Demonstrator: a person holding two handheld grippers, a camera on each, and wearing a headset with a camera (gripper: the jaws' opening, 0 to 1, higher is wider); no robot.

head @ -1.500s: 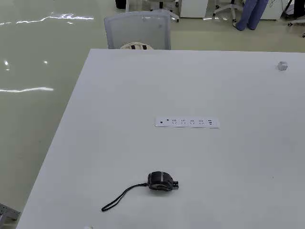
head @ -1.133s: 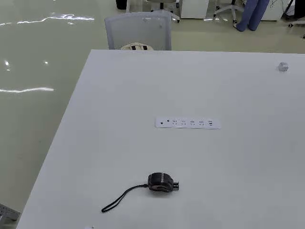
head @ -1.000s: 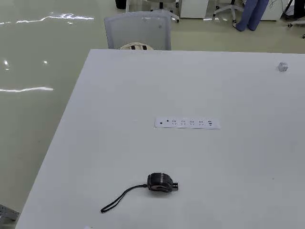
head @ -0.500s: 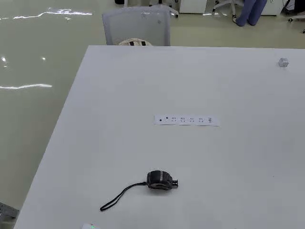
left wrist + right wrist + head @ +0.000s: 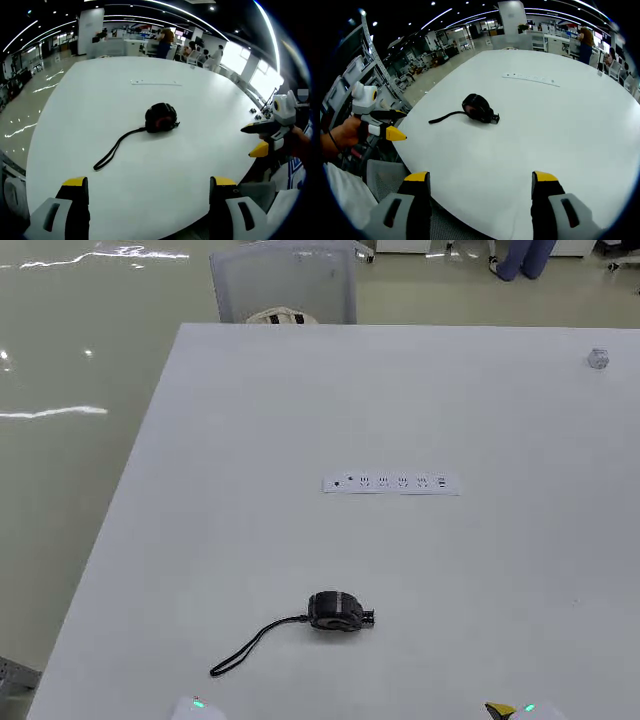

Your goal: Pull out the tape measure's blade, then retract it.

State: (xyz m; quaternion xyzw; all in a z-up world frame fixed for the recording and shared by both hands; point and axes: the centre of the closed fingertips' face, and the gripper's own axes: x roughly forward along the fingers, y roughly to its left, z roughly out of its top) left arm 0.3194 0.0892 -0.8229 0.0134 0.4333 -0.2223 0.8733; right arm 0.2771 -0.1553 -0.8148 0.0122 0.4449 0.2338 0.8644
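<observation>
Big white table (image 5: 250,440) takes up most of the head view, with shiny greenish floor (image 5: 70,360) off to its left. A grey mesh-back chair (image 5: 285,280) is pushed up against the far edge. A flat white power strip (image 5: 390,483) lies roughly mid-table, running left to right. Both tools hang just off the near edge, over the person's lap side. The left gripper (image 5: 149,182) has its yellow-tipped jaws spread wide with nothing between them, just bare tabletop ahead. Same deal for the right gripper (image 5: 481,176): jaws wide apart and holding nothing. Each one pops up at the side of the other's view, held in a hand, well apart from each other. The tape measure (image 5: 338,611) is a black one, lying on the table between the power strip and the near edge. It's a bit left of centre and touching neither tool. In the left gripper view it sits almost dead ahead between the jaws; the blade's tip pokes out at its right side in the head view. Its thin black wrist strap (image 5: 250,648) trails off left and toward the near edge in a loop. Tiny clear thing (image 5: 598,359) way over by the far right corner, can't tell what it is
</observation>
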